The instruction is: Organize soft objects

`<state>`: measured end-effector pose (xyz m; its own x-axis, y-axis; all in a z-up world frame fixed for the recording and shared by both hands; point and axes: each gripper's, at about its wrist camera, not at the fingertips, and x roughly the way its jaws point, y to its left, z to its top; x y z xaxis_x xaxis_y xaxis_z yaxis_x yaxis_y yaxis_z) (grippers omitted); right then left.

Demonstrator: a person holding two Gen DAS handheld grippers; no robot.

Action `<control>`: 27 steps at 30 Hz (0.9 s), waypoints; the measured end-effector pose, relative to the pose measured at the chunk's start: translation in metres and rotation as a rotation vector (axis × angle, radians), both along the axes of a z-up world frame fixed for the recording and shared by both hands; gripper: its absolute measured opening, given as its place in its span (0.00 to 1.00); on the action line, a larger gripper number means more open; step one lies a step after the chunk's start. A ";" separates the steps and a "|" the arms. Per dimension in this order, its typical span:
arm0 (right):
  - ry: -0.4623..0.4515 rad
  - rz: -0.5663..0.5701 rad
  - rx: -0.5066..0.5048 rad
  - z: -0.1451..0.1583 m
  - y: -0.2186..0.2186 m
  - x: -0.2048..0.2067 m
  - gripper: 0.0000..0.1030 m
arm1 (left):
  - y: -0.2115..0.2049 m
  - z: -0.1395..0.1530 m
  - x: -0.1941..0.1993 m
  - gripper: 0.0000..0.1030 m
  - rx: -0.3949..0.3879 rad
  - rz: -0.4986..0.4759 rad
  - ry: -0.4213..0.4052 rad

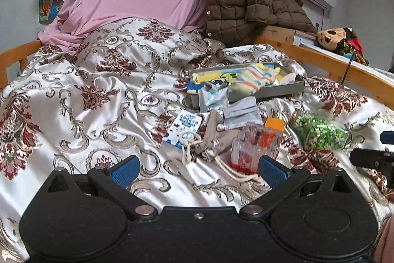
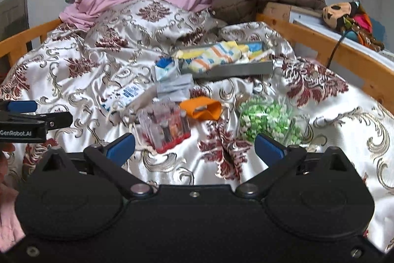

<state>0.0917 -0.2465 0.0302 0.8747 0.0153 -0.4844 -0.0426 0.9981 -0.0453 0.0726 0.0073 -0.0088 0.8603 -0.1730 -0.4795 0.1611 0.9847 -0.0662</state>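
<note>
The soft things sit in the middle of the bed: a striped sock [image 1: 254, 78] already lies in the grey tray [image 1: 278, 89], with yellow cloth under it, while a folded grey cloth [image 1: 242, 113] and a beige drawstring pouch [image 1: 216, 137] lie loose on the patterned bedspread [image 1: 73, 115] just in front of the tray. A pale blue packet [image 1: 214, 96] leans over the tray's near corner. Mixed in among them are hard things: a clear plastic case with red and orange parts [image 1: 256, 149] and a jar of green beads [image 1: 317, 132] lying on its side.

The left tool [image 1: 198, 168] hangs low over the bedspread, spread wide and holding nothing, its opening facing the pouch's cord and the plastic case. The right tool [image 2: 194, 148] is likewise spread and empty, facing the case and the jar.

My worry is the clutter. The pouch's cord trails under the case, so lifting the pouch could drag the case along. The satin looks slippery and rumpled, and a careless nudge might roll the jar.
</note>
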 end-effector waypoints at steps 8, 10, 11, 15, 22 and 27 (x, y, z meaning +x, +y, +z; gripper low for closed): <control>0.071 -0.010 0.001 -0.018 0.000 0.005 0.99 | -0.005 -0.013 0.004 0.99 0.037 -0.012 0.055; 0.089 -0.014 0.000 -0.022 0.001 0.007 0.99 | -0.006 -0.016 0.005 0.99 0.044 -0.012 0.070; 0.098 -0.018 -0.001 -0.023 0.001 0.008 0.99 | -0.006 -0.017 0.006 0.99 0.046 -0.011 0.078; 0.128 -0.024 0.006 -0.026 0.000 0.011 0.99 | -0.006 -0.020 0.009 0.99 0.047 -0.007 0.099; 0.176 -0.024 0.019 -0.034 -0.004 0.019 0.99 | -0.008 -0.024 0.014 0.99 0.055 0.001 0.123; 0.205 -0.012 0.005 -0.040 0.000 0.024 0.99 | -0.011 -0.028 0.019 0.99 0.060 0.002 0.147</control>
<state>0.1161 -0.2460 -0.0094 0.7580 0.0090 -0.6522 -0.0388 0.9988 -0.0314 0.0919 -0.0035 -0.0367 0.7804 -0.1390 -0.6097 0.1523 0.9879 -0.0302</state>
